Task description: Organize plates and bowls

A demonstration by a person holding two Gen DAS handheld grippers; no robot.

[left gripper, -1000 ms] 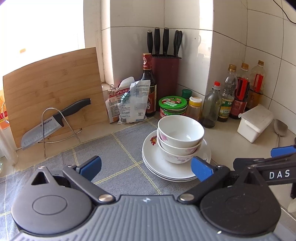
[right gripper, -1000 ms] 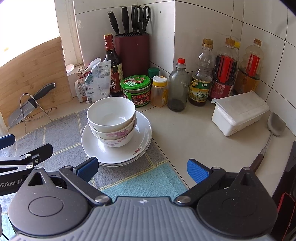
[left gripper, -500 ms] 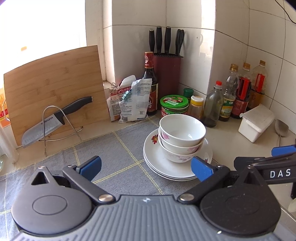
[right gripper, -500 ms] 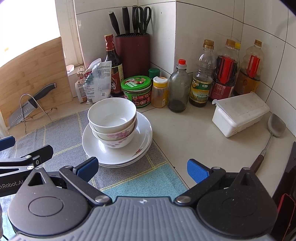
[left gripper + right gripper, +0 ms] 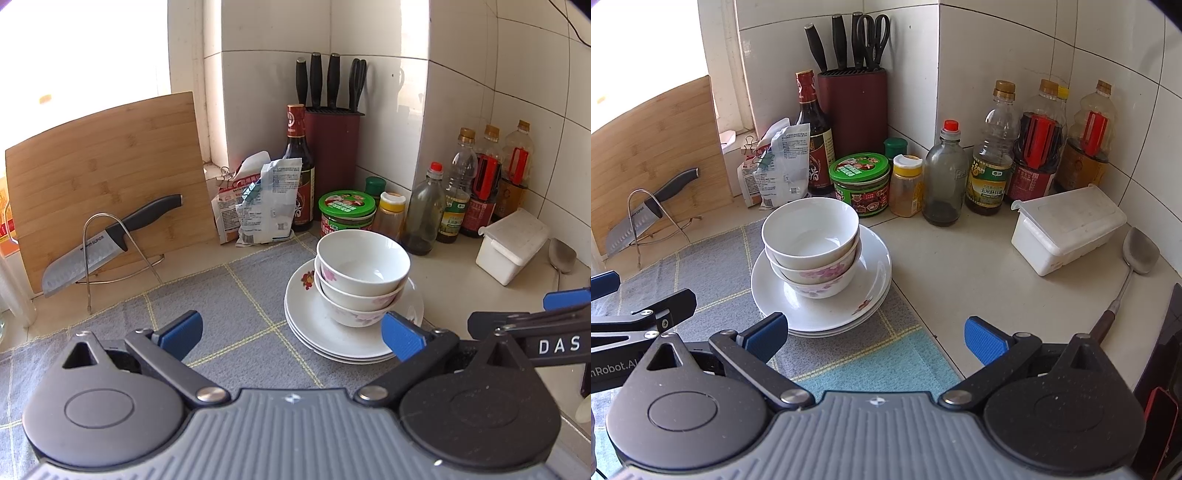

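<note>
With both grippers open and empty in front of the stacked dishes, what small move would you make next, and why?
Probably ease the right gripper forward toward the top bowl and close on its near rim. Three bowls sit nested on the stacked plates, so the plates cannot be sorted until the bowls come off. The left gripper is equally open and idle.

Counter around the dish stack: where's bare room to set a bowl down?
Free: the grey mat left of the plates, and bare counter between the plates and the white box. Crowded: the back corner, with bottles, jar and bags.
</note>
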